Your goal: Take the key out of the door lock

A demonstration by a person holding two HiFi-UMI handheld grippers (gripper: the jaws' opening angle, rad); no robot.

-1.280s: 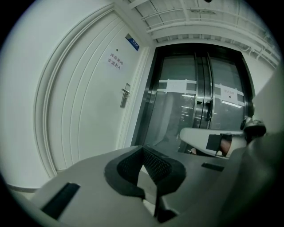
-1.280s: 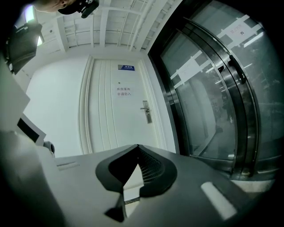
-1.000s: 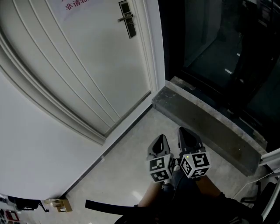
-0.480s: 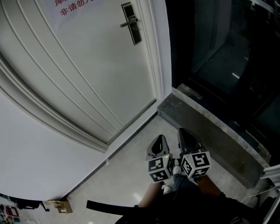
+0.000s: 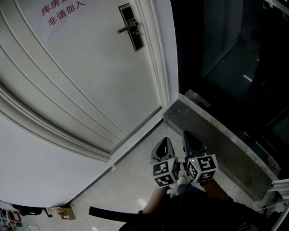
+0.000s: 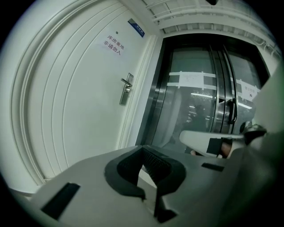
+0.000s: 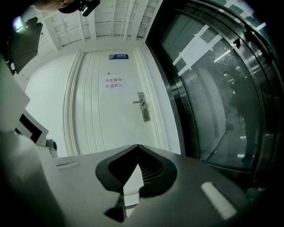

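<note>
The white door is closed, and its dark lock plate with a lever handle sits far up at the top of the head view. No key can be made out at this distance. The lock plate also shows small in the left gripper view and in the right gripper view. My left gripper and right gripper hang side by side low over the floor, well away from the door. Both are shut with nothing held, as the left gripper and the right gripper show in their own views.
A grey concrete step runs diagonally right of the door, below dark glass doors. A paper sign with red print hangs on the door, and a blue plate is above it. A small box lies on the floor at lower left.
The head view has tilted up a little, so more of the red sign shows. Both grippers stay low and together, still shut.
</note>
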